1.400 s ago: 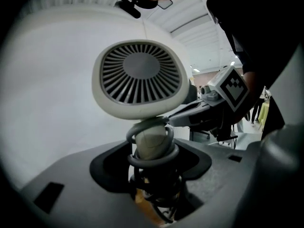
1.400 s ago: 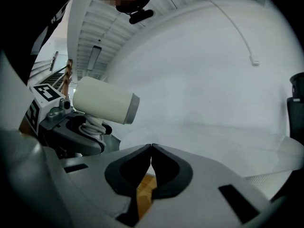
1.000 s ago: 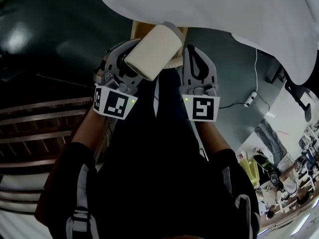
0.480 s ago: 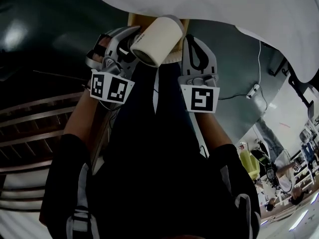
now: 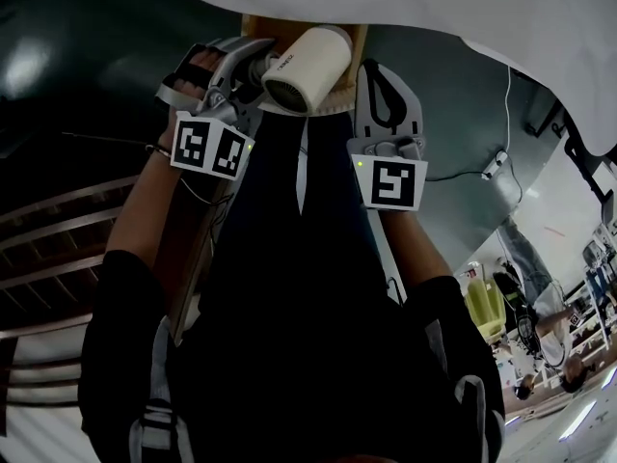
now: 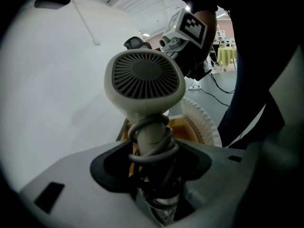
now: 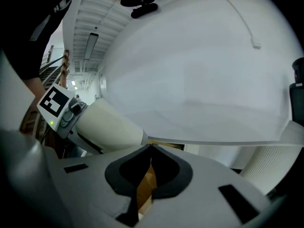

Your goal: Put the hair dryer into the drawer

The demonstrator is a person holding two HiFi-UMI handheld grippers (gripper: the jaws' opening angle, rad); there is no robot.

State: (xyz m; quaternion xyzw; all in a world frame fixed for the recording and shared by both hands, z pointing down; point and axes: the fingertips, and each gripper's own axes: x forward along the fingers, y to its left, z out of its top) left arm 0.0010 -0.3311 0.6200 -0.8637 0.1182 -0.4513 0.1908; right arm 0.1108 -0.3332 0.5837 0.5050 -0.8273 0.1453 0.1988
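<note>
My left gripper [image 5: 256, 66] is shut on the handle of a cream hair dryer [image 5: 307, 61], whose grey cord is wound round that handle. In the left gripper view the hair dryer's [image 6: 145, 80] round rear grille faces the camera above my left gripper [image 6: 152, 151]. A wooden drawer [image 5: 355, 39] stands out from under the white tabletop [image 5: 434, 8], right behind the dryer. My right gripper [image 5: 382, 73] hangs just right of the dryer, shut and empty. In the right gripper view its jaws meet at the right gripper's tip [image 7: 151, 148], with the hair dryer's barrel [image 7: 111, 127] to the left and the drawer's wood [image 7: 146, 182] behind.
A white ribbed round thing [image 6: 205, 122] lies beside the drawer [image 6: 183, 127]. The tabletop [image 7: 199, 80] overhangs both grippers. A cable and plug lie on the dark floor [image 5: 492, 167] at right. My dark legs fill the lower head view. People sit far off at the right.
My left gripper has rolled and sunk with the hair dryer, so its grille end now faces down toward the camera. Both grippers have come closer to the drawer under the table edge.
</note>
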